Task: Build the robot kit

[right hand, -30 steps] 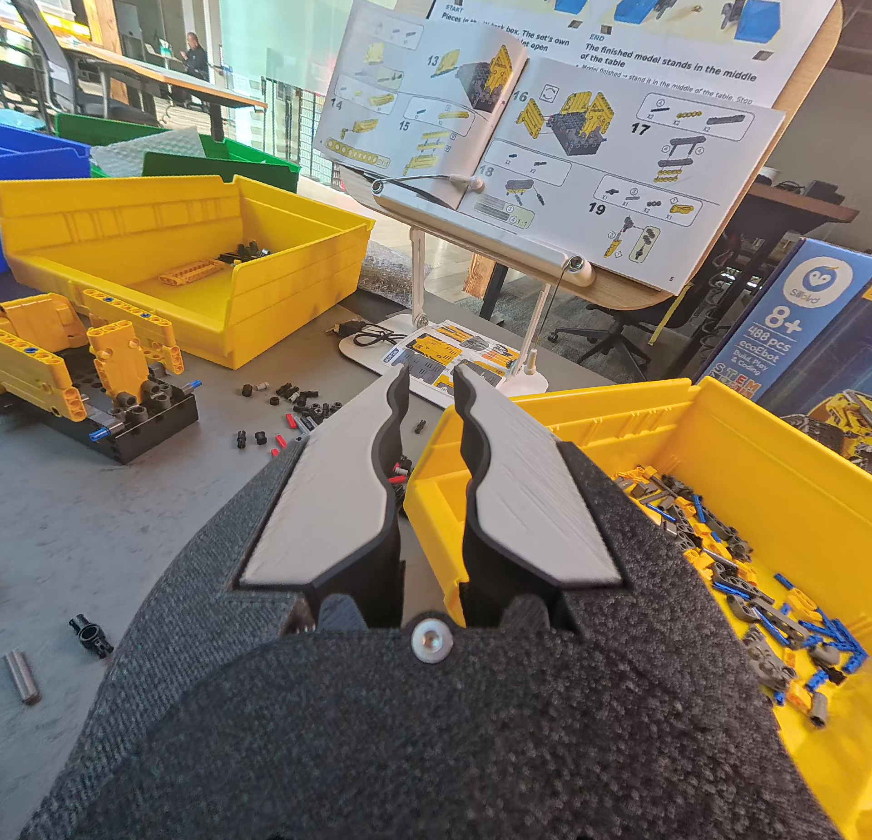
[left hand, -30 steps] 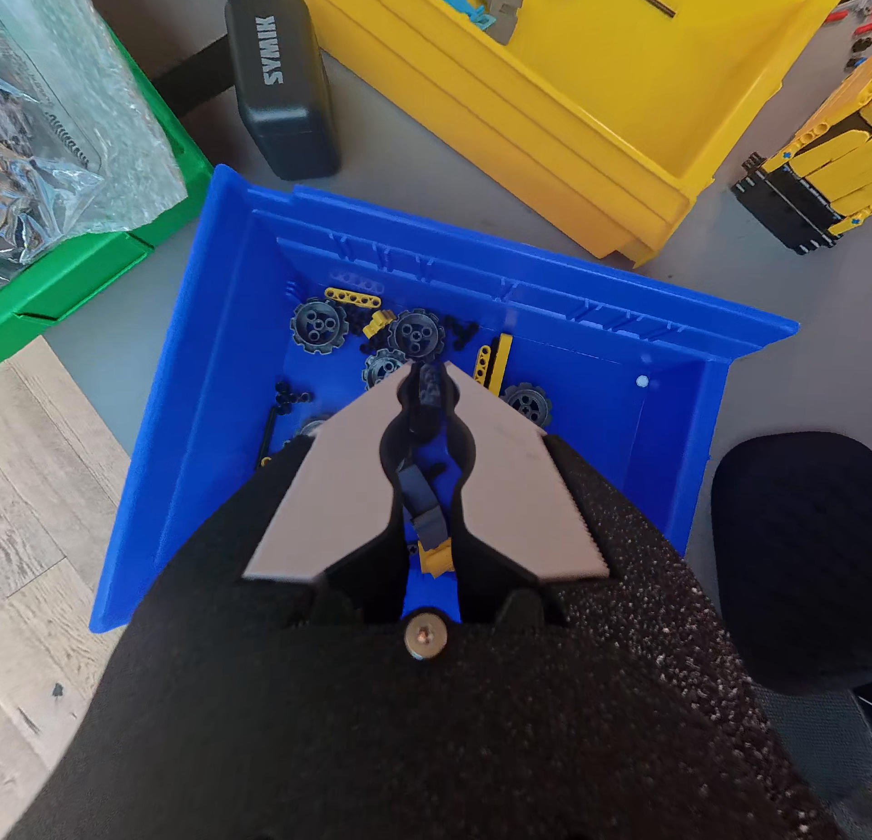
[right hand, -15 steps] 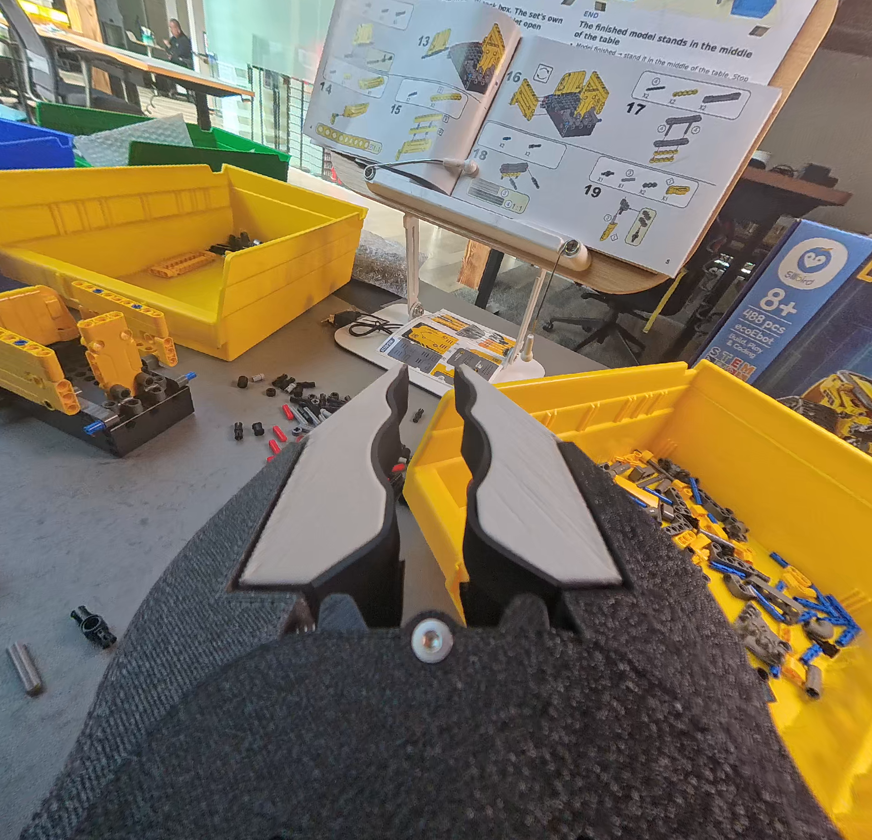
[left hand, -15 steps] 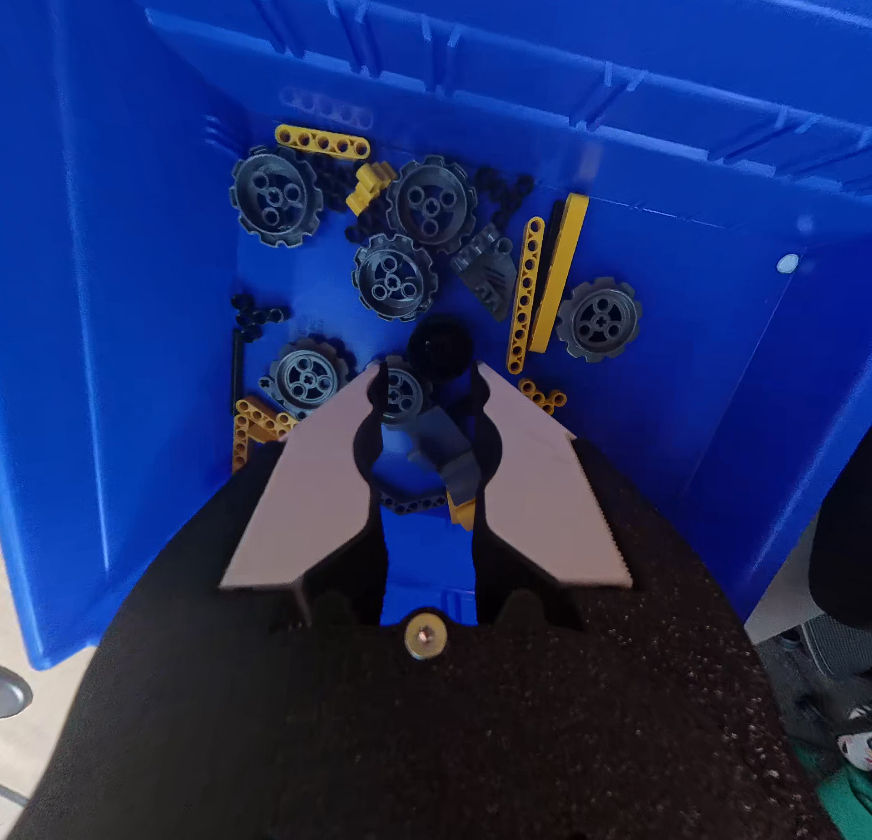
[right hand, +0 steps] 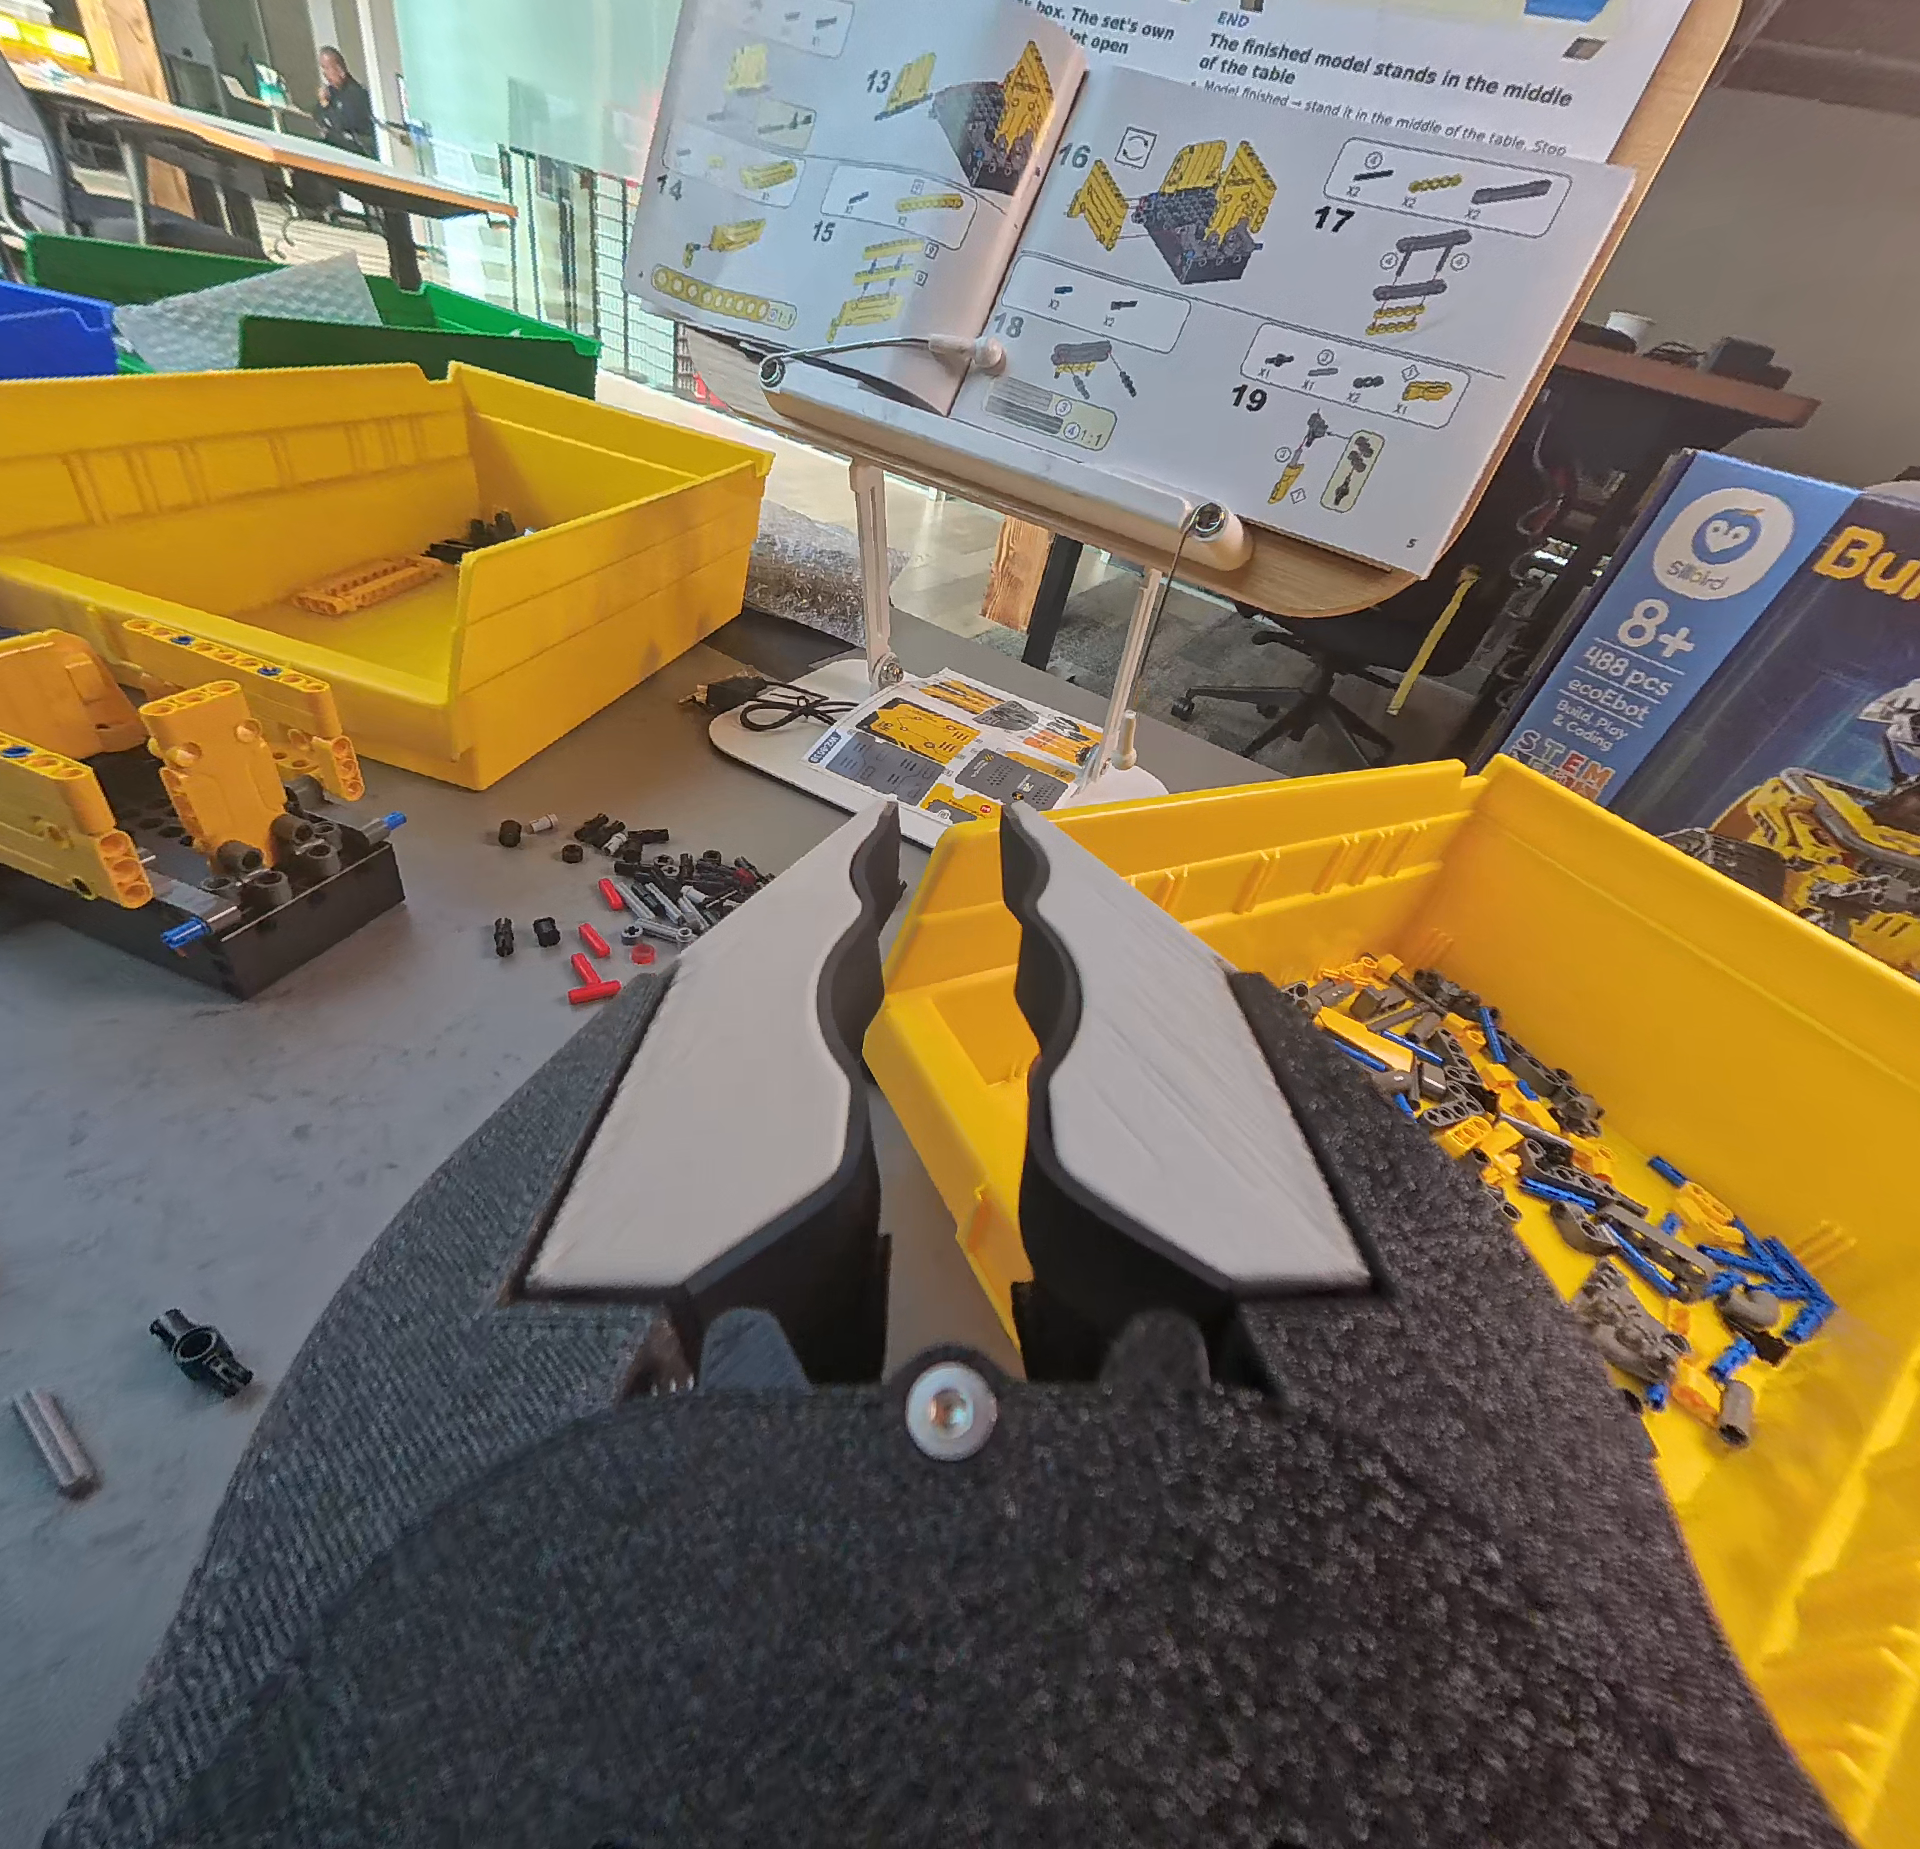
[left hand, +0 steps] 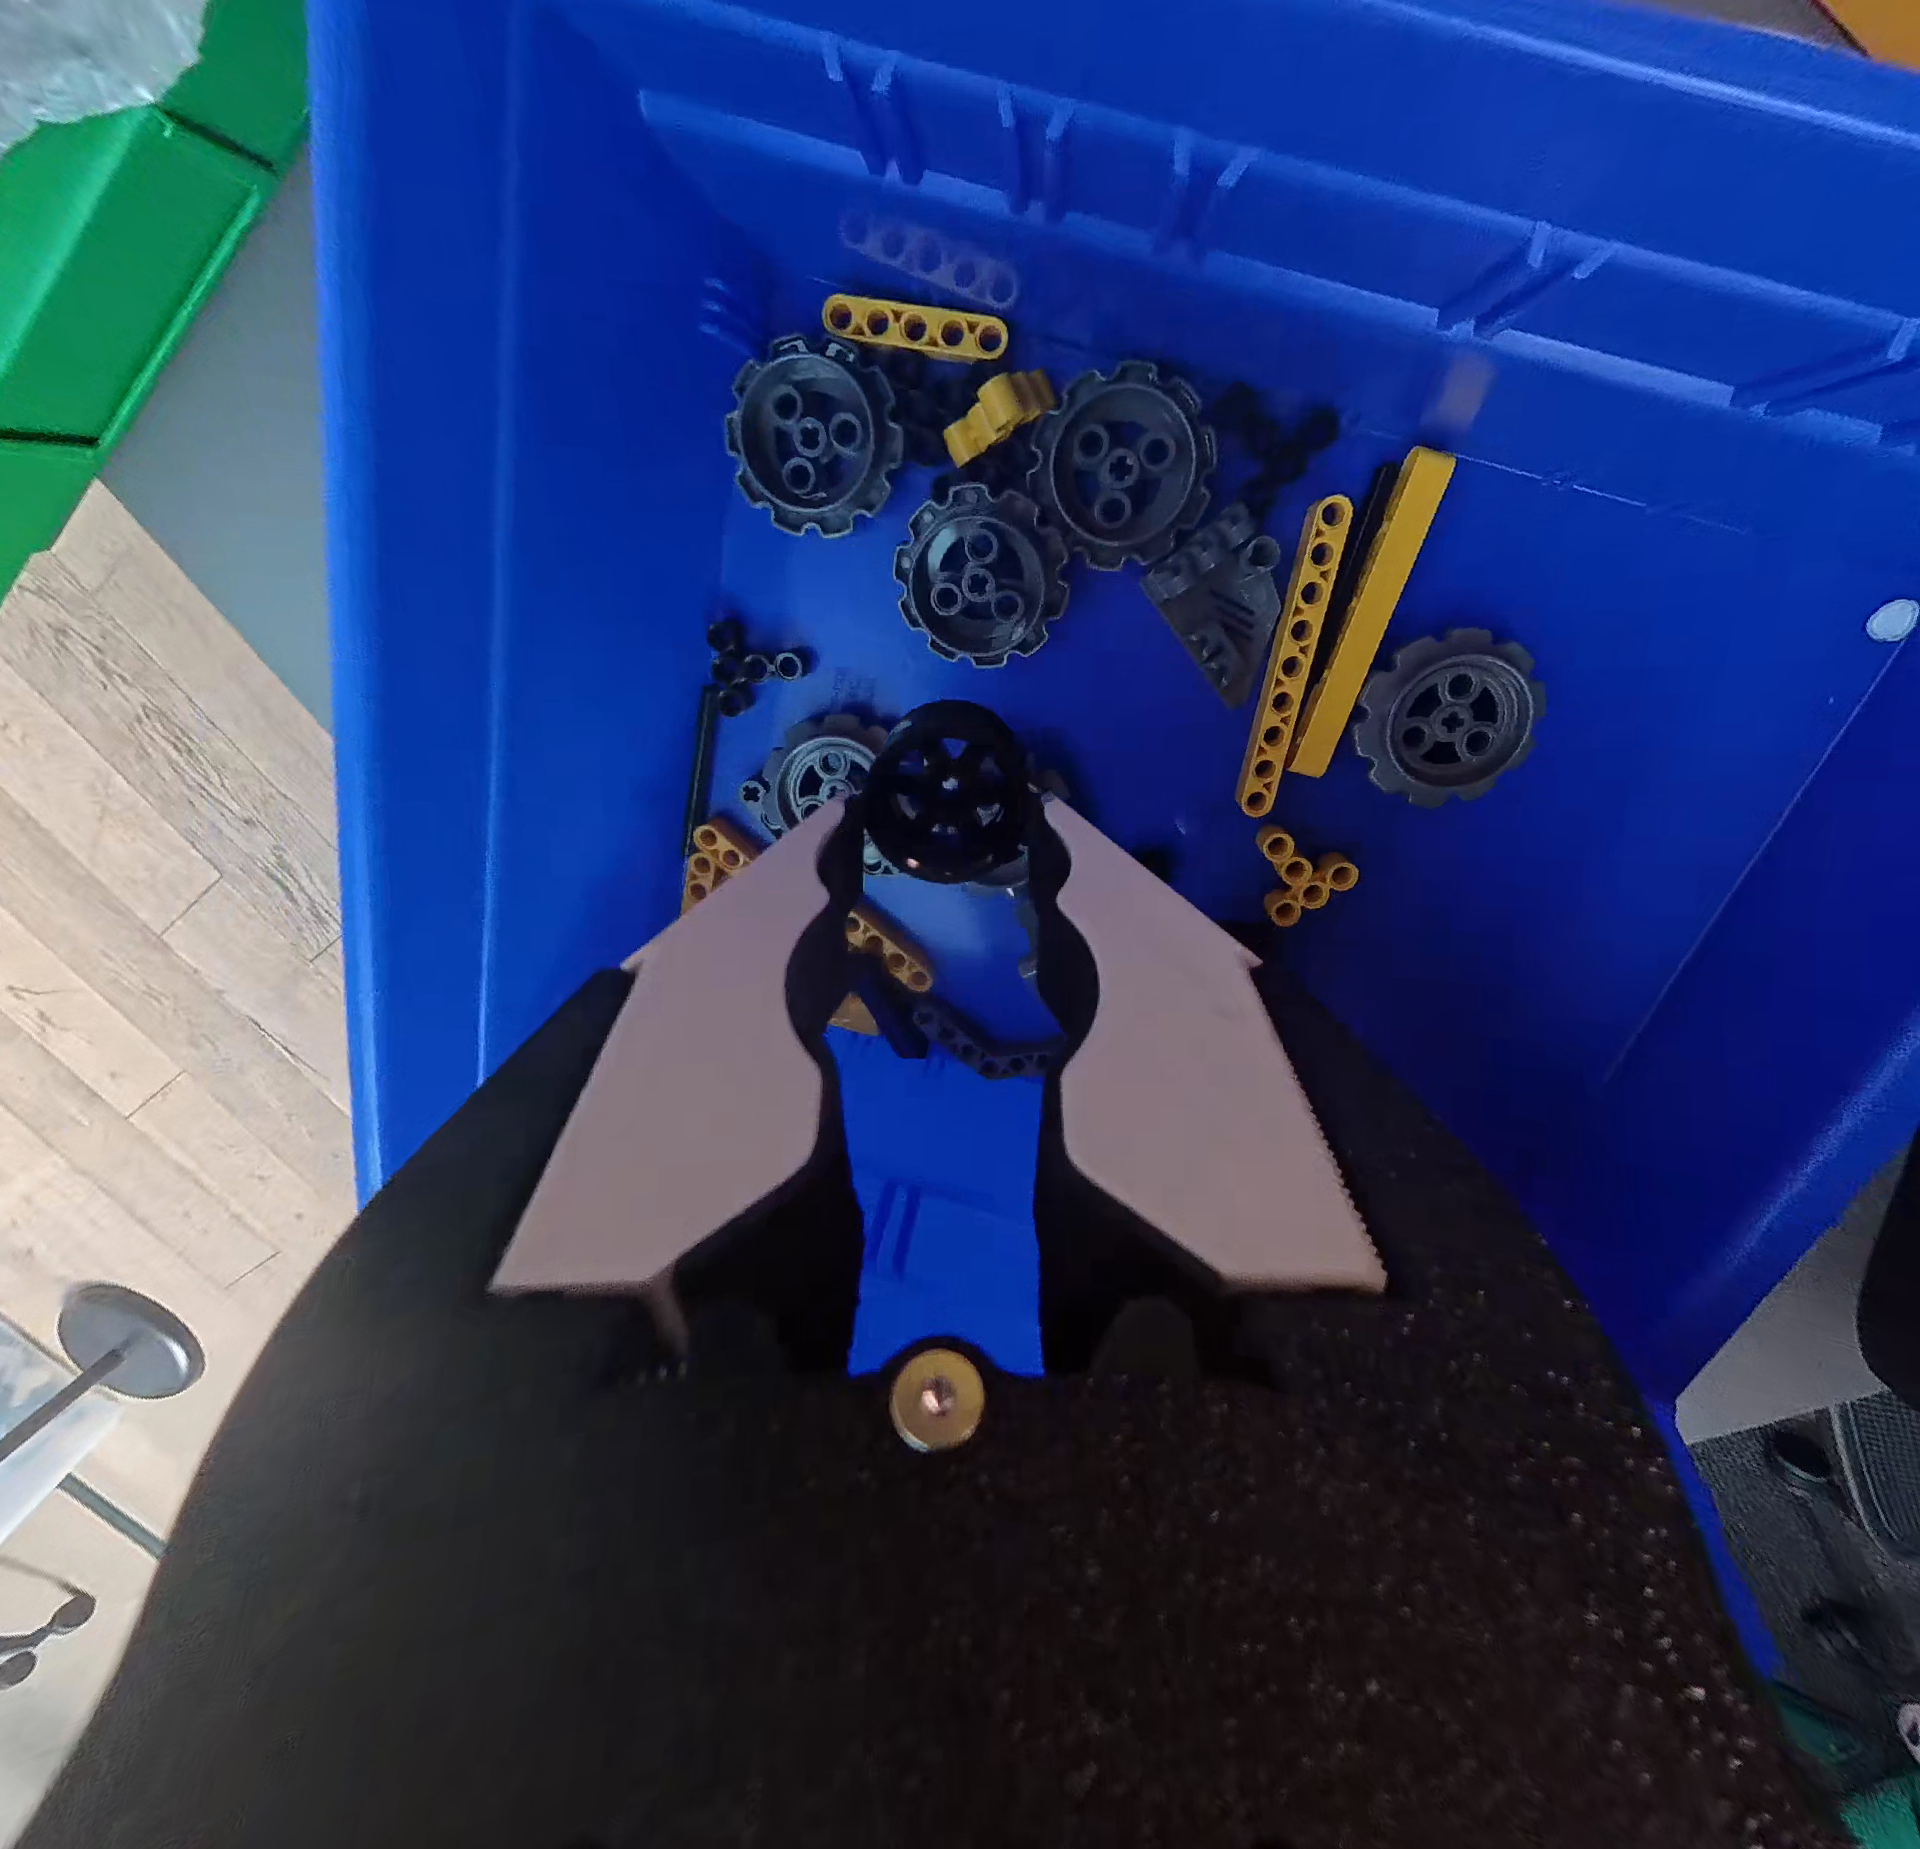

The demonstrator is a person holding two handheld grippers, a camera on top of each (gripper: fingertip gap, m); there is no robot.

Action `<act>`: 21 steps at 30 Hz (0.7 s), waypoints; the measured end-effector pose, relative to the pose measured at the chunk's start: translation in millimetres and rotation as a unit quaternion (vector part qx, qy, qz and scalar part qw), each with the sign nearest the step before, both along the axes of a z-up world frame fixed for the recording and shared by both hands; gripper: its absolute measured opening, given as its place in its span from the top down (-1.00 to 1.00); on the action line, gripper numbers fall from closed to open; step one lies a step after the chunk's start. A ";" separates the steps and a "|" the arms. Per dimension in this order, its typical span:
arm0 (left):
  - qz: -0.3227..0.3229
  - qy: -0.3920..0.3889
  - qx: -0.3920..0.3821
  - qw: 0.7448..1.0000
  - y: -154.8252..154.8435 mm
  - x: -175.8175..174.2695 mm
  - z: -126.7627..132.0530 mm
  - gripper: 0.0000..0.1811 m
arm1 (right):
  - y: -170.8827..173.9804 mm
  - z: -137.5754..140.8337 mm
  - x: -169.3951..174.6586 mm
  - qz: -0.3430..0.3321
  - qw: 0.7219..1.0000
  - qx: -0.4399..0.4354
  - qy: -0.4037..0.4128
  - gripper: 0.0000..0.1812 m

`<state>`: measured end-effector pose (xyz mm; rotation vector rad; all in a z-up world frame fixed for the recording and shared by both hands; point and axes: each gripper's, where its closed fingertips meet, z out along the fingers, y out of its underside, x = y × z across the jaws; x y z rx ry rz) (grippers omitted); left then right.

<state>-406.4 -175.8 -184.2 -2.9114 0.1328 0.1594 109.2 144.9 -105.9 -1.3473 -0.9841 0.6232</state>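
Note:
In the left wrist view my left gripper [left hand: 940, 812] is inside a blue bin [left hand: 436, 552], shut on a small black spoked wheel [left hand: 940, 797] held at its fingertips above the bin floor. Several dark grey toothed wheels [left hand: 1122, 464], yellow beams [left hand: 1340, 625] and small black pins lie on the floor beneath. In the right wrist view my right gripper [right hand: 948, 823] is empty, its jaws a narrow gap apart. It hovers over the near left corner of a yellow bin [right hand: 1558, 916] that holds a pile of small yellow, grey and blue parts [right hand: 1558, 1155].
A half-built yellow and black model [right hand: 208, 823] stands at the left, with loose pins [right hand: 665, 885] beside it. Behind are a second yellow bin [right hand: 582, 656], an open instruction booklet on a stand [right hand: 1143, 272] and the set's box [right hand: 1714, 677]. A green bin [left hand: 104, 272] sits left of the blue one. Left tips to right tips: about 60 cm.
My left gripper dropped deep into the blue bin, closed on the black wheel and has drawn back up a little. My right gripper has barely moved.

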 end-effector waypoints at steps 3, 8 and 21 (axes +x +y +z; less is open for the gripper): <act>0.005 0.007 0.034 0.999 4.7 4.4 7.5 0.63 | -0.1 1.8 1.2 0.000 1.000 0.003 0.001 0.79; 0.002 0.039 0.165 0.986 26.4 21.8 46.1 0.63 | -0.9 4.3 5.5 -0.003 1.000 0.005 0.004 0.79; -0.042 -0.043 0.571 0.819 73.8 185.9 142.6 0.58 | -10.5 10.7 20.8 -0.013 1.000 0.017 0.010 0.79</act>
